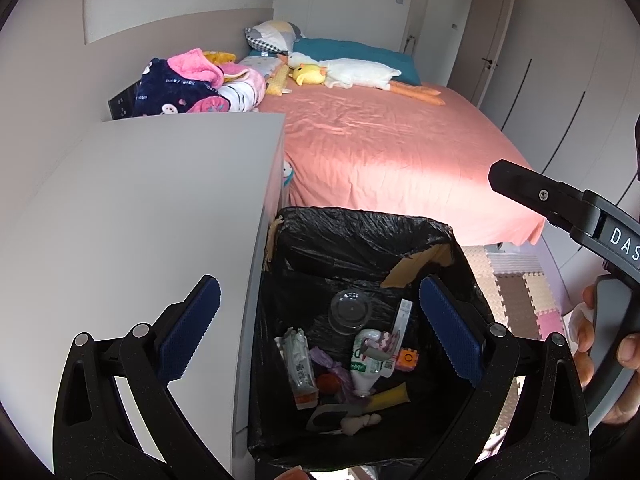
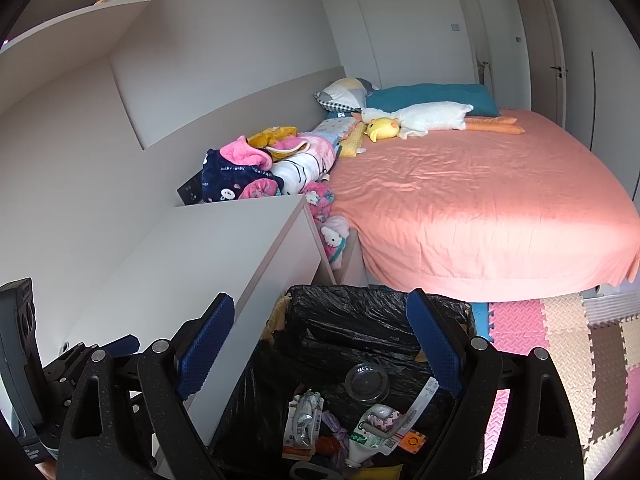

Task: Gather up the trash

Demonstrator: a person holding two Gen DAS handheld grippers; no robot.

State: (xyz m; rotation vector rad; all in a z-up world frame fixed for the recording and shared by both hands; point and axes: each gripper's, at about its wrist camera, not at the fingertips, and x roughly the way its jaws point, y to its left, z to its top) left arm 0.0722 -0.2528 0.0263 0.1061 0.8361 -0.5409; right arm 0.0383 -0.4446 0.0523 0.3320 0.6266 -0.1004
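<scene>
A cardboard box lined with a black plastic bag (image 1: 360,240) stands on the floor between the white cabinet (image 1: 140,220) and the pink-sheeted bed (image 1: 380,140). In it lie one clear plastic cup (image 1: 350,311), one white plastic bottle (image 1: 366,360), one yellow tube (image 1: 390,395) and other scraps. Above it, the left gripper (image 1: 320,328) and right gripper (image 2: 320,344) both hang released, holding nothing.

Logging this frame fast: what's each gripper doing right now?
Left gripper: jaws open, holding nothing, above the trash bin.
Right gripper: jaws open, holding nothing, above the same bin.
</scene>
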